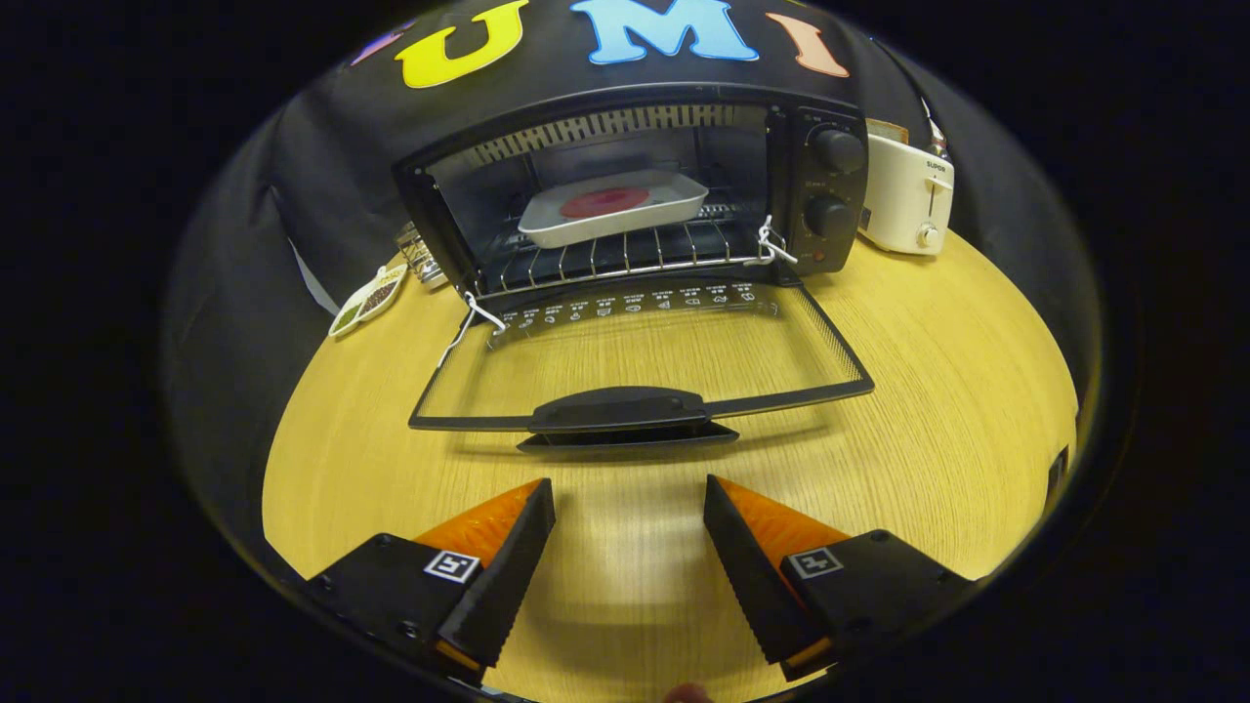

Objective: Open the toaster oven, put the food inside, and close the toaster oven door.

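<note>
**Tongs hanging open before the open oven**

The tongs are hovering wide open over the table, their fingers gripping nothing, bare wood showing between them. Off to the left, beside the oven, a small dish of seeds is lying near a jar. Just ahead of the fingers the oven is standing with its door folded flat onto the table, the handle pointing toward the tongs. Inside, a tray holding the red food is sitting on the wire rack. Two knobs are showing on the oven's right panel. Farther right, a white toaster is standing just beside the oven.
</note>
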`<state>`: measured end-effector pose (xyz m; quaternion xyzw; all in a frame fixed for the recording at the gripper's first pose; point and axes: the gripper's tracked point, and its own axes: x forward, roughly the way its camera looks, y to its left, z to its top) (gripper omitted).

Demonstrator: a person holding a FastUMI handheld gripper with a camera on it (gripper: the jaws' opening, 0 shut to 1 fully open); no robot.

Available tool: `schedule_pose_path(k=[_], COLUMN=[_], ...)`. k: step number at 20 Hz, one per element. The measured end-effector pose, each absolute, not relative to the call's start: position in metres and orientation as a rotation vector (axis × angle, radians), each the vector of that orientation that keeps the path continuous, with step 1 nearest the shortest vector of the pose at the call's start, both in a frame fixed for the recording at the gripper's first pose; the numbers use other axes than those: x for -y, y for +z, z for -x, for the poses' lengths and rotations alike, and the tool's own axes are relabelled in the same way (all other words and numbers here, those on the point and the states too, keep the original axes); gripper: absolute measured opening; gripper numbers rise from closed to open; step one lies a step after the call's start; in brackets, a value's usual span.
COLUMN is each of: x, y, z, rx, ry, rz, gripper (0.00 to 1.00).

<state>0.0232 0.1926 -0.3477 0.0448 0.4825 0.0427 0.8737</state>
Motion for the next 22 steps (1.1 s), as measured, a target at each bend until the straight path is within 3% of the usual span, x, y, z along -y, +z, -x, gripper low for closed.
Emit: schedule_pose_path(k=[8,22], x=[-0.192,-0.197], y=[-0.353,-0.304], z=[-0.03,-0.029], rx=[-0.988,-0.883], ry=[0.053,0.031], rz=[0.04,0.05], gripper=[0.96,0.97])
